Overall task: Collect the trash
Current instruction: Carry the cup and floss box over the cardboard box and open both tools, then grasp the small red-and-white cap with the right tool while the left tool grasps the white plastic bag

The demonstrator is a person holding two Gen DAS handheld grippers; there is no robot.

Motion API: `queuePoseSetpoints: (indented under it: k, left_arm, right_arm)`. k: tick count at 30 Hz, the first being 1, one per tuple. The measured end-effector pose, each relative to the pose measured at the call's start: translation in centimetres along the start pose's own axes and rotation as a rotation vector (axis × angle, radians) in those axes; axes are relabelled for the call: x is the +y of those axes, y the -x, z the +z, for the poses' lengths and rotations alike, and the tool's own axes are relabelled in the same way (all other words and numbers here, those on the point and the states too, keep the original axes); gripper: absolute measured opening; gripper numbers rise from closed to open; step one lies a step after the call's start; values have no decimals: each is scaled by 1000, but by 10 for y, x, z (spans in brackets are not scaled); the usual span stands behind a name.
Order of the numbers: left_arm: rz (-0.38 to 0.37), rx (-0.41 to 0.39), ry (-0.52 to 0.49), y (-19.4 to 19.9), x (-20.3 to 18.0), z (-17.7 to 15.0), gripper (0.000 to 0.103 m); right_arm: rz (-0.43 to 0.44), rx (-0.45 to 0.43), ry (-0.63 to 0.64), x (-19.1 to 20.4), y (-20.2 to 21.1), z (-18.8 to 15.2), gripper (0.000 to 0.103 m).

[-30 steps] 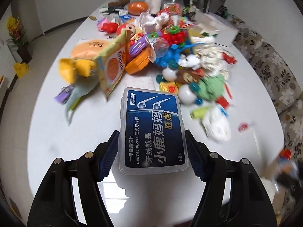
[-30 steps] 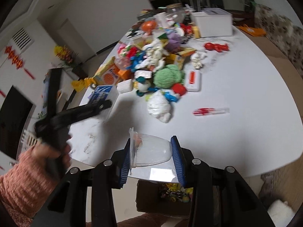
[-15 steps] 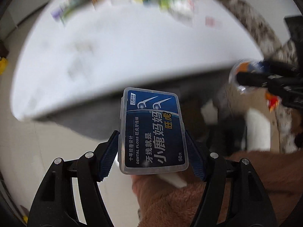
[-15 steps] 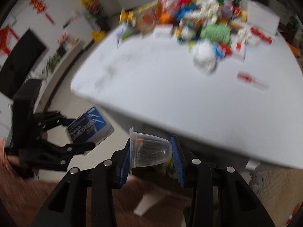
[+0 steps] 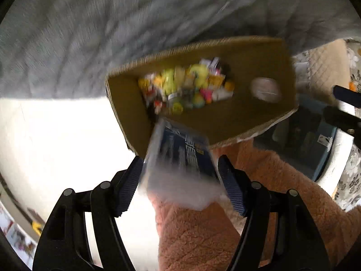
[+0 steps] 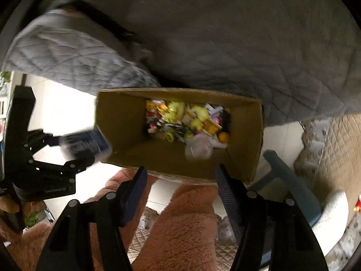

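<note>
A brown cardboard box (image 6: 121, 117) on the floor holds several colourful trash pieces (image 6: 180, 119). It also shows in the left wrist view (image 5: 255, 122). My left gripper (image 5: 180, 185) is open; the blue dental floss box (image 5: 182, 155) is blurred between its fingers, slipping toward the cardboard box, and it also shows in the right wrist view (image 6: 85, 143). My right gripper (image 6: 181, 185) is open and empty above the box's near wall. The clear plastic cup (image 6: 198, 148) lies inside the box, and it also shows in the left wrist view (image 5: 266, 90).
A grey quilted cloth (image 6: 225, 33) hangs above the box. A person's pink fleece legs (image 6: 180, 225) are below the grippers. A blue chair leg (image 6: 291, 180) and a floral sofa (image 5: 352, 180) stand at the right. Pale floor (image 5: 56, 140) lies at the left.
Both grippers swung down from the table to the cardboard box. The right gripper opened and the cup dropped in. The left gripper opened and the floss box is falling.
</note>
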State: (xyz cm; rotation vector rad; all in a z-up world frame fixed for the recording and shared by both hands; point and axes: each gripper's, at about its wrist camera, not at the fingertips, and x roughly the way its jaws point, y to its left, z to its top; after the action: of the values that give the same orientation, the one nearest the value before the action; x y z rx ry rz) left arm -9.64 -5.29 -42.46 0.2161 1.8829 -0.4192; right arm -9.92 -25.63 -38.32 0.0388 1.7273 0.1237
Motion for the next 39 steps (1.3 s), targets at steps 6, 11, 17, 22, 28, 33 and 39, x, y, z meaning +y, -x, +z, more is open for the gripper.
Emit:
queuePoseSetpoints:
  k: [6,11,17,22,28,33,39]
  left_arm:
    - [-46,-31,-26,31,-3,-2,70]
    - [-79,-157,-139,93,-10,-32,70]
    - [-115,-327,-225,177,-17,-70,78]
    - [-109,-432,-182,212,-12,-76,78]
    - [-115,-469,-139,223,-6,-82,78]
    - [-137,-491,-103,231,-2,-83,78]
    - [-189,-577,-154,268,-17,-69,78]
  right_arm:
    - [30,-74,47,6,47,-2,67]
    - [70,-290,205,25,153,-13,67]
    - [-30,-583,164,7,247,25,80]
    - [-63,-631,-157,-48,254,89,82]
    - [-138,-612,-114,-54,242,130,82]
    - [-135,-617,-87,-64,241,136,49]
    - [-49,-591,-96,-74,244,129,16]
